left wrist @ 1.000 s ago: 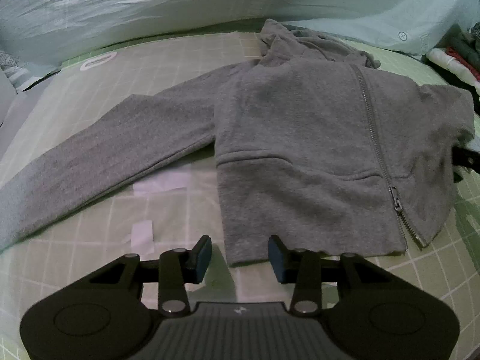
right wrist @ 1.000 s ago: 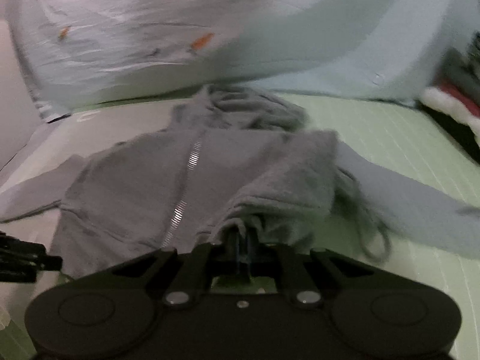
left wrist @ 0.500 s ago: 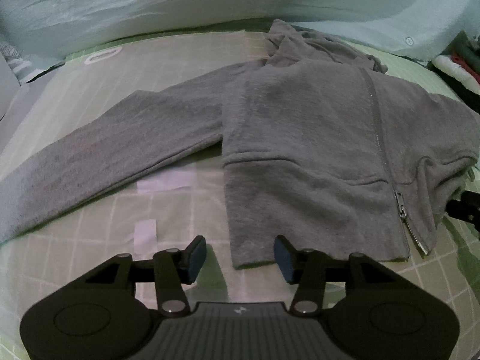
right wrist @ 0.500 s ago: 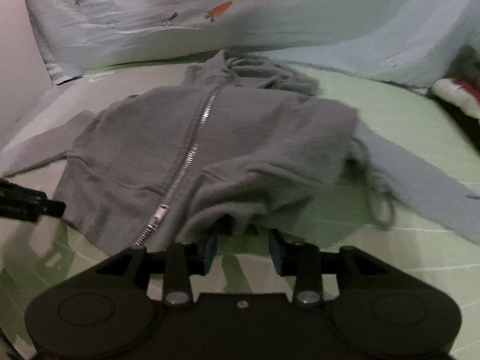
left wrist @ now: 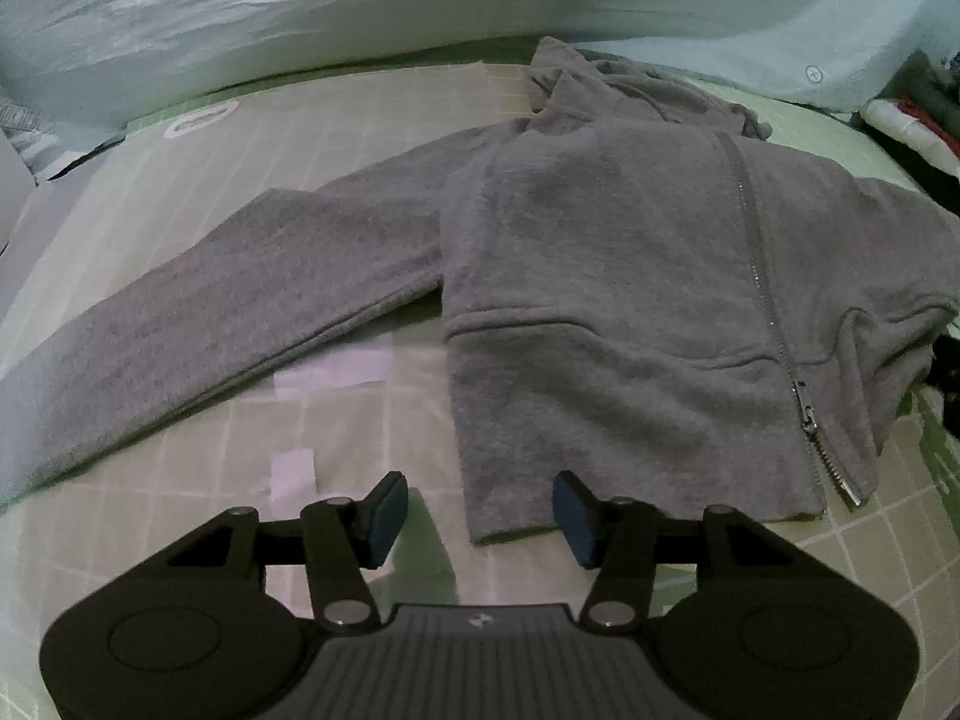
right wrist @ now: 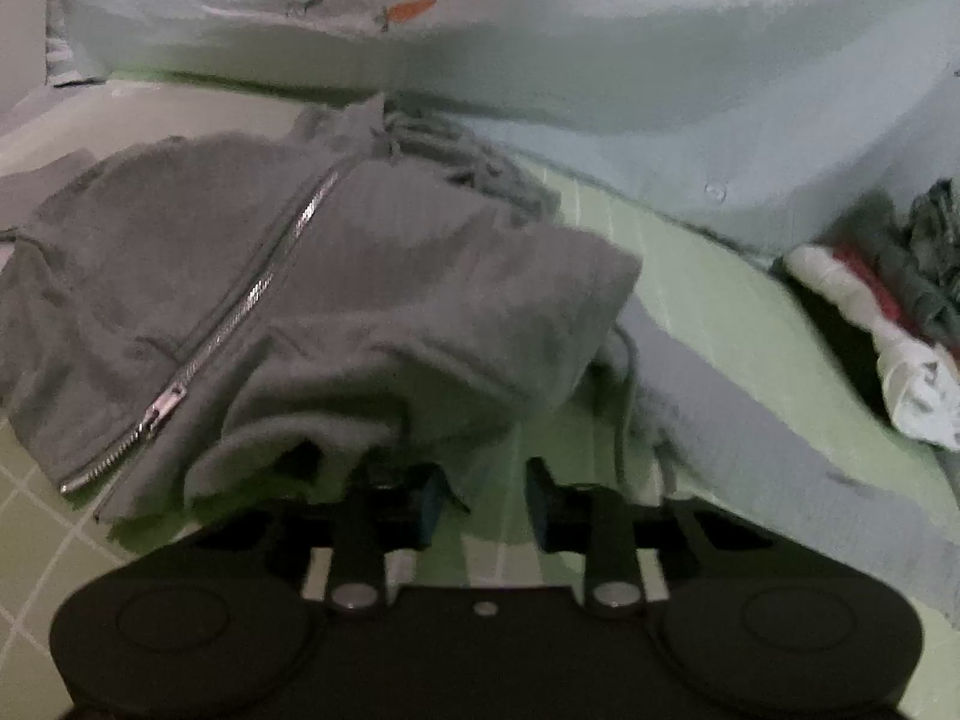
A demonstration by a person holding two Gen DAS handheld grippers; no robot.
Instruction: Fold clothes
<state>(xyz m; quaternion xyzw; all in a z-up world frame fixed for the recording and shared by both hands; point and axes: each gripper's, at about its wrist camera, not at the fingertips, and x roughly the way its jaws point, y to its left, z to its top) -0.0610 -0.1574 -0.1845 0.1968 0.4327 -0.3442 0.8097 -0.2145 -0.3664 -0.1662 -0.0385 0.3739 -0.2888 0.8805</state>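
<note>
The hoodie (left wrist: 600, 300) has its 3 o'clock side folded in; the 9 o'clock sleeve (left wrist: 210, 312) remains. The left claw (left wrist: 477, 510) is opening, the right claw (right wrist: 483, 501) closing, both empty.

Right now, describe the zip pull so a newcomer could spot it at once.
Find the grey hoodie spread on the green checked mat. Follow its zip down the front to just above the bottom hem. The zip pull is the small shiny metal tab there, the only bright metal piece on the plain grey fabric.
</note>
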